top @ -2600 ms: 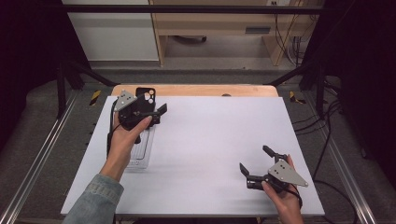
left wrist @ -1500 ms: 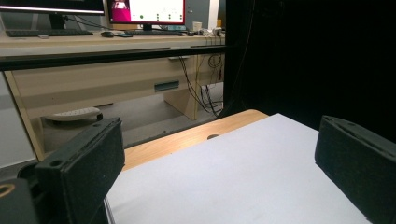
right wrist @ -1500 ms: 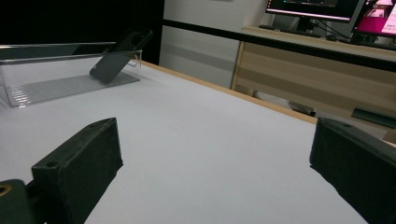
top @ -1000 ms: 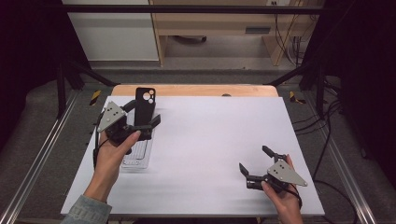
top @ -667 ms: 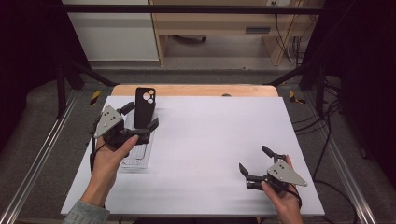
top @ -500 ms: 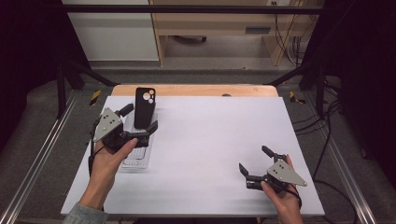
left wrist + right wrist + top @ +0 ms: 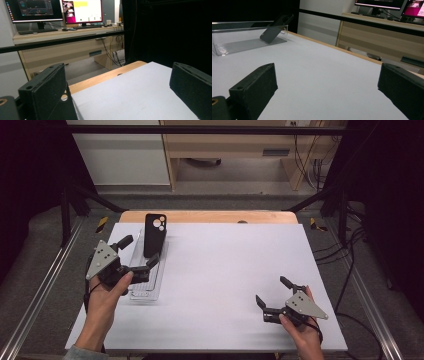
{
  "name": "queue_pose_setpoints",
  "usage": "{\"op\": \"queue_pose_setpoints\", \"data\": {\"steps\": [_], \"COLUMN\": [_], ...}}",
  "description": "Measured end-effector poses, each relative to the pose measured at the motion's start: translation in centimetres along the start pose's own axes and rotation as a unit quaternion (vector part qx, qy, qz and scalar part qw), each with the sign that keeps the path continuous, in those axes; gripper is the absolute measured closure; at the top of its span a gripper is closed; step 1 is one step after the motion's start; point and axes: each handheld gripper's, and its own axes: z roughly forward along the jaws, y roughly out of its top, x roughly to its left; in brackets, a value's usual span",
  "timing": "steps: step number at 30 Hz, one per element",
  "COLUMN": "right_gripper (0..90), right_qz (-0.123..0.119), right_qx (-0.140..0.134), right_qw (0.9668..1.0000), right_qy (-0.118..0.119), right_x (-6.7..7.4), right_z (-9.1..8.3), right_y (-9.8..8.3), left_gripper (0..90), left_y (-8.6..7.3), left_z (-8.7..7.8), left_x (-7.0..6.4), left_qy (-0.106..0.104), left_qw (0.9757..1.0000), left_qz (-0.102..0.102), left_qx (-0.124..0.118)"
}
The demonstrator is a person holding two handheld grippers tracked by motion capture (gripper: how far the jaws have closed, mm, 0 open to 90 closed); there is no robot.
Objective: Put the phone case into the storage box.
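Note:
A black phone case (image 7: 154,234) with camera cut-outs leans upright at the far end of a clear plastic tray (image 7: 150,287) on the left of the white table. My left gripper (image 7: 139,251) hovers over the tray's left side, just short of the case, open and holding nothing. In the left gripper view its jaws (image 7: 120,95) stand wide apart over bare table. My right gripper (image 7: 273,291) rests open near the front right, far from the tray. The right gripper view (image 7: 327,92) looks across the table to the tray (image 7: 229,46) and the leaning case (image 7: 274,27).
A white sheet (image 7: 235,270) covers the table, with a wooden edge (image 7: 210,216) at the back. Metal frame rails (image 7: 40,285) run along both sides. A desk with monitors (image 7: 82,11) stands beyond the table.
My left gripper has drawn back from the phone case toward the person and the left. The case stays leaning in the tray. The right gripper has not moved.

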Motion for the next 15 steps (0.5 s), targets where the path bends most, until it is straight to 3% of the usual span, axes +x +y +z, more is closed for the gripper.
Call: {"op": "queue_pose_setpoints", "data": {"steps": [15], "right_gripper": [2.6], "right_qz": [-0.001], "right_qx": [0.001], "right_qw": [1.0], "right_qy": [-0.001], "right_x": [0.0], "right_z": [0.0], "right_y": [0.0], "left_gripper": [0.5], "left_y": [-1.0], "left_z": [-2.3], "left_x": [1.7], "left_qy": [0.022], "left_qw": [0.9997], "left_qz": [-0.002], "left_qx": [-0.012]}}
